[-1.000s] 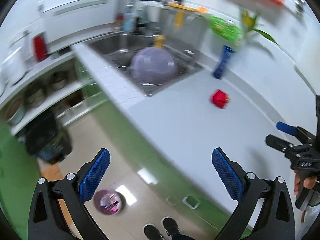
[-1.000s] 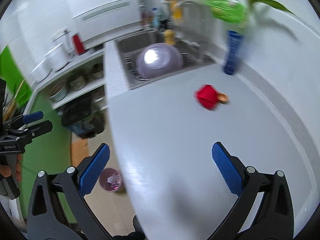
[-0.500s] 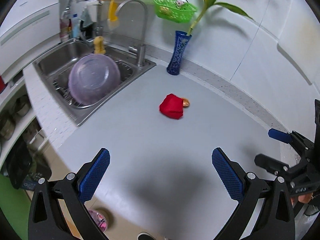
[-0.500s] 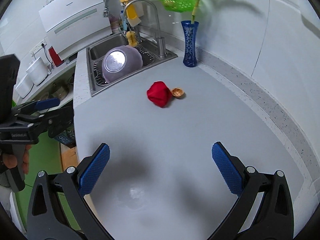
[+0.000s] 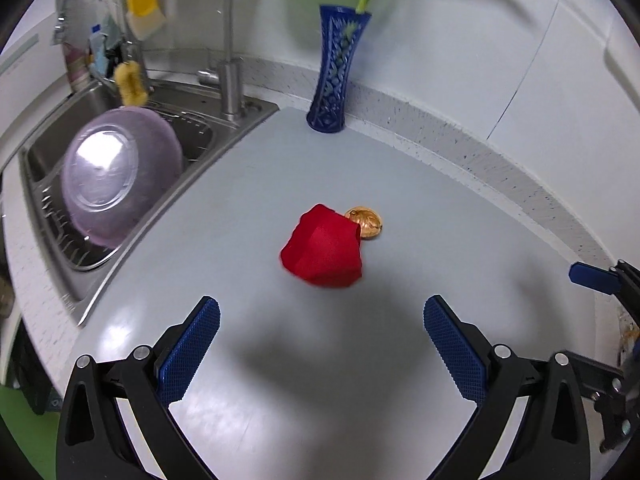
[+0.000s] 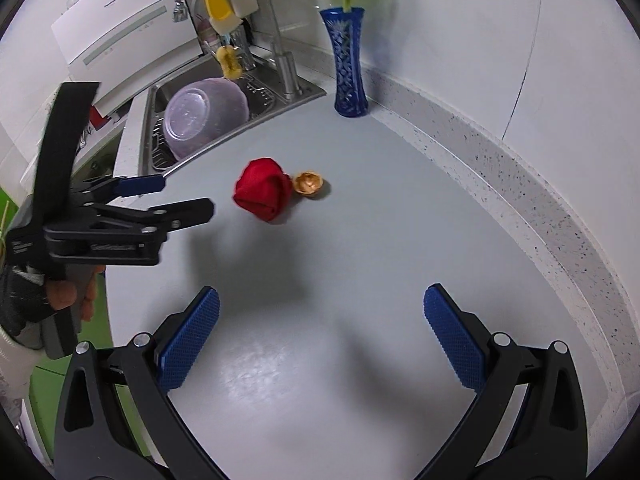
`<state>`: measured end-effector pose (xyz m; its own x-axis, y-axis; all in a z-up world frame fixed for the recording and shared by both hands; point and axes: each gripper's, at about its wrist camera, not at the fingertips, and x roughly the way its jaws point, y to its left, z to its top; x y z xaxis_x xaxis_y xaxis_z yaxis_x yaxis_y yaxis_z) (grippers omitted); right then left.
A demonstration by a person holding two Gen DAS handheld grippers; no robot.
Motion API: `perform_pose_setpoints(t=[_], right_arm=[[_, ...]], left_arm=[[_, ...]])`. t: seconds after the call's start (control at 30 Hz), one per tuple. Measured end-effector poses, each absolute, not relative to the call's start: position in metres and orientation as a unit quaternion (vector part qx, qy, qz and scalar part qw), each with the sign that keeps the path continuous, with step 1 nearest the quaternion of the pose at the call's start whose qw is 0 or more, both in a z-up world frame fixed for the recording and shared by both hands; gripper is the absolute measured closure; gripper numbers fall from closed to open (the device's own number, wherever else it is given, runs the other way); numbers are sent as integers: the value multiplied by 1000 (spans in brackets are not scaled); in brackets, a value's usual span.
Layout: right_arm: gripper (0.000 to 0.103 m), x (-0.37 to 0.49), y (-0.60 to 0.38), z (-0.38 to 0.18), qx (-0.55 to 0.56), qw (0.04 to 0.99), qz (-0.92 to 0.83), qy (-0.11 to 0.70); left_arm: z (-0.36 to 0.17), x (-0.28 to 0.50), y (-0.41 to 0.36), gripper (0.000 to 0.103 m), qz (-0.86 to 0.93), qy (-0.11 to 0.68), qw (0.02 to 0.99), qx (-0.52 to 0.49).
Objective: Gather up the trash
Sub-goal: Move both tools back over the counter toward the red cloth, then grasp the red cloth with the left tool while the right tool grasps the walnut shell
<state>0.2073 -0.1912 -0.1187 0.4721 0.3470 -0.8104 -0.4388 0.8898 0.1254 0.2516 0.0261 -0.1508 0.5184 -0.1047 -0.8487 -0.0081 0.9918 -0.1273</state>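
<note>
A grey countertop (image 5: pixel 248 184) fills most of both views, running back to a speckled upstand along the white wall. At its far left a steel sink (image 5: pixel 188 136) holds an upturned lilac bowl (image 5: pixel 108 172) leaning on a wire rack, with a tall tap (image 5: pixel 230 60) behind it. A blue cut-glass vase (image 5: pixel 334 72) stands at the far edge of the counter, right of the sink (a green stem rises out of it). Near the middle of the counter lies a crumpled red wrapper (image 5: pixel 322 248), and touching its far right side is a small golden shell-like scrap (image 5: pixel 366 222). The left gripper (image 5: pixel 322 344) hangs just near of the wrapper, jaws spread wide and empty. The right gripper (image 6: pixel 322 332) is spread just as wide, holding nothing, farther back from the trash.
</note>
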Motion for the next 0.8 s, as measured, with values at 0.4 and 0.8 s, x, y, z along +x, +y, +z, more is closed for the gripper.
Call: perform_pose_setpoints(t=[0.4,0.8], right_arm=[[3,240,-200,-148,-39,842,227,487],[3,261,-183,-158,-45,835,247,489]], left_arm=[[-196,305,23,6,-37,515,854,-64],[-203,316,29,56,-49,519,851,-65]])
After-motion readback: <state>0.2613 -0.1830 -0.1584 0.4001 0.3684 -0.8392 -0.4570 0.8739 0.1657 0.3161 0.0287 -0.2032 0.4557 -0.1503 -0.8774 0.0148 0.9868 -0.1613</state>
